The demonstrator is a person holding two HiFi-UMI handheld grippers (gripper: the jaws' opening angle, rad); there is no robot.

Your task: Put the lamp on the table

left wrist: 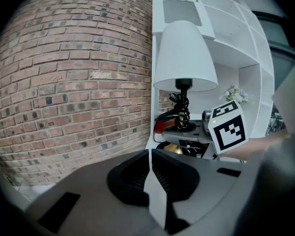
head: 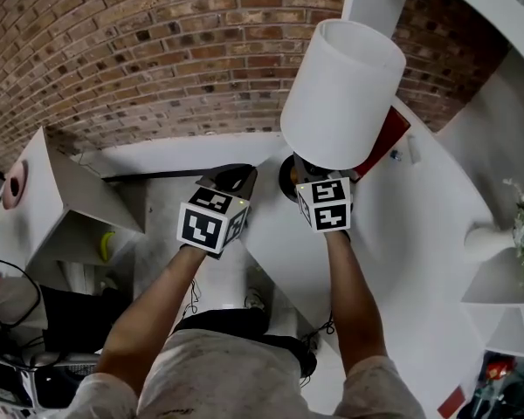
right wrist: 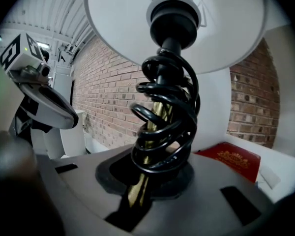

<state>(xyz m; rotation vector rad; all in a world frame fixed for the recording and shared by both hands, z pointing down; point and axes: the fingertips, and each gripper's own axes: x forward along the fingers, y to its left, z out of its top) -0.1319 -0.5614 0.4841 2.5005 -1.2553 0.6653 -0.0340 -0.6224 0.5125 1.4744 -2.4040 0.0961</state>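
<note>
The brass stem of a lamp (right wrist: 148, 146) with a tapered white fabric shade is clamped between the jaws of the right gripper (right wrist: 137, 193), just below a black cord (right wrist: 167, 122) that is wound in loose coils round the stem. The lamp (head: 341, 94) is held upright, slightly tilted, at the near corner of a white table (head: 402, 234), close beside a flat red book (head: 386, 140) that lies there. Whether its dark round base rests on the tabletop cannot be told. The left gripper (left wrist: 151, 181) is kept to the left of the lamp and apart from it. Its jaws are pressed together and nothing is held between them. A red brick wall (head: 157, 51) is seen behind, and white shelving (left wrist: 221, 43) to the right
</note>
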